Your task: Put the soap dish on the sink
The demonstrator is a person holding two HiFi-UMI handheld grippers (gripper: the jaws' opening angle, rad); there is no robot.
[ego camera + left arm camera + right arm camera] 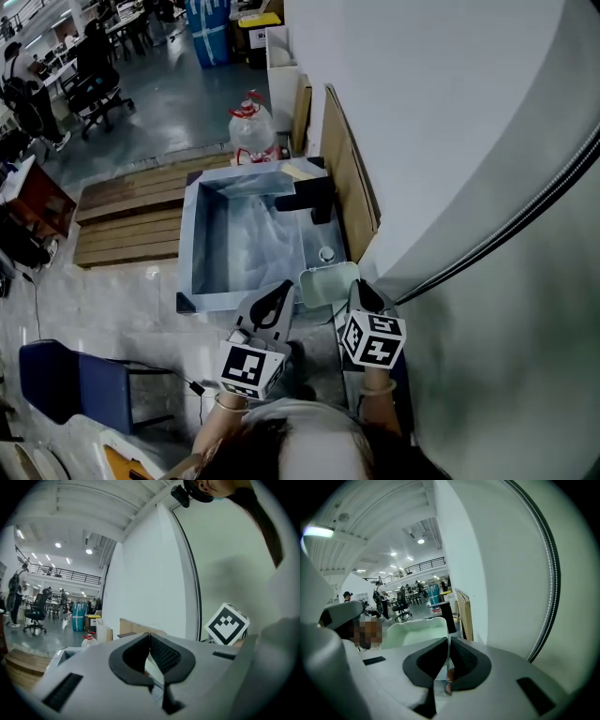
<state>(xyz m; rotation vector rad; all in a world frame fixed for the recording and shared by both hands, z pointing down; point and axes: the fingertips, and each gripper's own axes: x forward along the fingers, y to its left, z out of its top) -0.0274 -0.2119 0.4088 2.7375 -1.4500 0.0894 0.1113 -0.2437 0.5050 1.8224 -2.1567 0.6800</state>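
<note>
A pale green soap dish [323, 284] hangs over the sink's near right corner, just above the rim. My right gripper [361, 295] is shut on the dish's near edge; in the right gripper view the dish [417, 632] spreads out beyond the closed jaws of the gripper [449, 644]. The blue-grey sink [187, 244] is a deep square basin with a black faucet [314, 197] on its right side. Left of the dish my left gripper [275, 302] hovers at the sink's near rim. In its own view the left gripper [150, 637] is shut with nothing held.
A wooden board [352, 178] leans against the white wall right of the sink. A clear bottle with a red top [251, 127] stands behind the sink, wooden pallets [131, 211] lie to its left, and a blue chair [75, 384] is at lower left.
</note>
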